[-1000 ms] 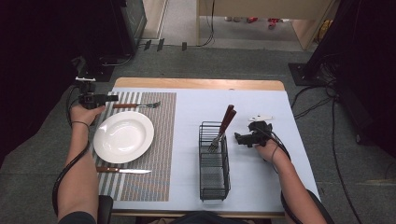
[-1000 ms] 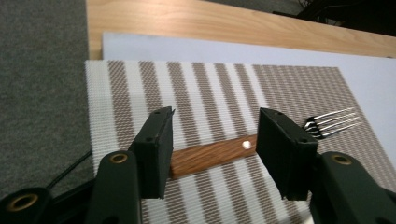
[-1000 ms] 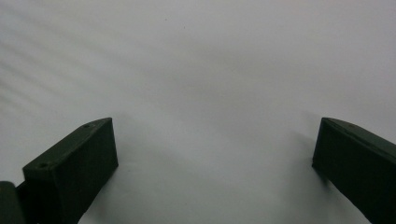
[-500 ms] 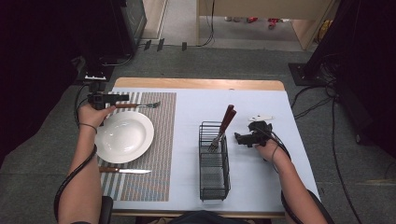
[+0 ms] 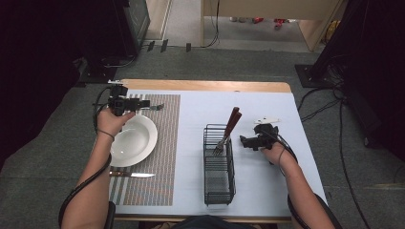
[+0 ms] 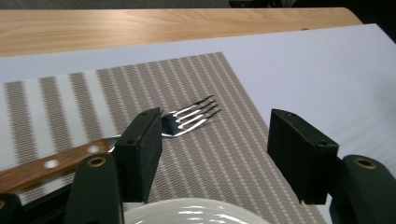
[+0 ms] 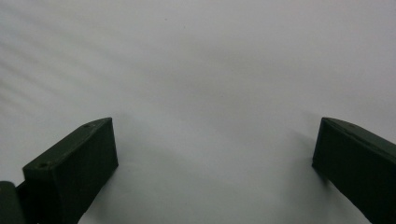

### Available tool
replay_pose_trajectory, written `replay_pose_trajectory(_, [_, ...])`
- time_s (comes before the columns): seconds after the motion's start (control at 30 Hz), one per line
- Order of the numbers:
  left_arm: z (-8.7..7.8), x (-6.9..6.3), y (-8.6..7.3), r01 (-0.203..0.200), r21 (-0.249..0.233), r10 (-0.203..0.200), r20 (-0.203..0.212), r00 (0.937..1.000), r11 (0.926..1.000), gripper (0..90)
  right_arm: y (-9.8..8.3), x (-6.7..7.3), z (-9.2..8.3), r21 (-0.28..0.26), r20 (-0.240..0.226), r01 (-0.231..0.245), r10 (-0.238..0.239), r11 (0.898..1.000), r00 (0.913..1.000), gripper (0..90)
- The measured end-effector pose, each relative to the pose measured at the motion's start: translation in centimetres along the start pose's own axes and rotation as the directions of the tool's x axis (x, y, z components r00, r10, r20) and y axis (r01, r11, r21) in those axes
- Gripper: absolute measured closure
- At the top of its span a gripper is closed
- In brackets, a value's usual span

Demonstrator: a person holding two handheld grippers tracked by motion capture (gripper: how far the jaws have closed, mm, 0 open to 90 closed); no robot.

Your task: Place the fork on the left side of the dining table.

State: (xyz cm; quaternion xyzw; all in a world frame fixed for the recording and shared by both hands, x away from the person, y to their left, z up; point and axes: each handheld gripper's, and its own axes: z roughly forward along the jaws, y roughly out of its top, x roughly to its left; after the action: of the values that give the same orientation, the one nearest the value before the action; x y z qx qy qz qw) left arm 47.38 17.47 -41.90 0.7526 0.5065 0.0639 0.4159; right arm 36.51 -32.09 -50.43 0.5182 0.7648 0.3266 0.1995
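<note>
1. Pale blue cloth covers the table [image 5: 267, 102]; its wooden far edge stays bare.
2. Striped placemat [image 5: 165, 143] at left carries the place setting.
3. Wire caddy [image 5: 218, 164] at centre-right holds a wood-handled fork, probably the cutlery supply.
4. White plate [image 5: 136, 140] sits mid-mat, knife [image 5: 130, 174] on its near side.
5. Fork [image 6: 187, 119] lies on the mat's far edge; left gripper [image 6: 215, 151], jaws wide, is beside it, holding nothing.
6. Right gripper [image 5: 244, 140] rests right of the caddy, jaws wide, empty.

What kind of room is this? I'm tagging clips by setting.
Probably a lab or recording room set up as a dining place: a table with placemat, plate and cutlery, while cables trail over grey carpet.
</note>
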Motion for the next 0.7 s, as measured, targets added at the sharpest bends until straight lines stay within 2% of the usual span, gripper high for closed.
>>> replay_pose_trajectory(0.2, [1.3, -2.8, -0.6, -0.06, 0.027, 0.06, 0.007, 0.9982, 0.9978, 35.5, 0.0, 0.0, 0.0, 0.001, 0.0, -0.001, 0.001, 1.0, 1.0, 0.0])
replay_pose_trajectory(0.4, [2.3, -5.1, -1.0, -0.085, 0.039, 0.084, 0.027, 0.9961, 0.9956, 35.4, 0.0, 0.0, 0.0, 0.001, 0.001, -0.001, 0.001, 1.0, 1.0, 0.0])
replay_pose_trajectory(0.7, [3.7, -8.1, -1.8, -0.138, 0.054, 0.134, 0.07, 0.9885, 0.9889, 34.4, 0.0, 0.0, 0.0, 0.0, 0.001, -0.001, 0.001, 1.0, 1.0, 0.0])
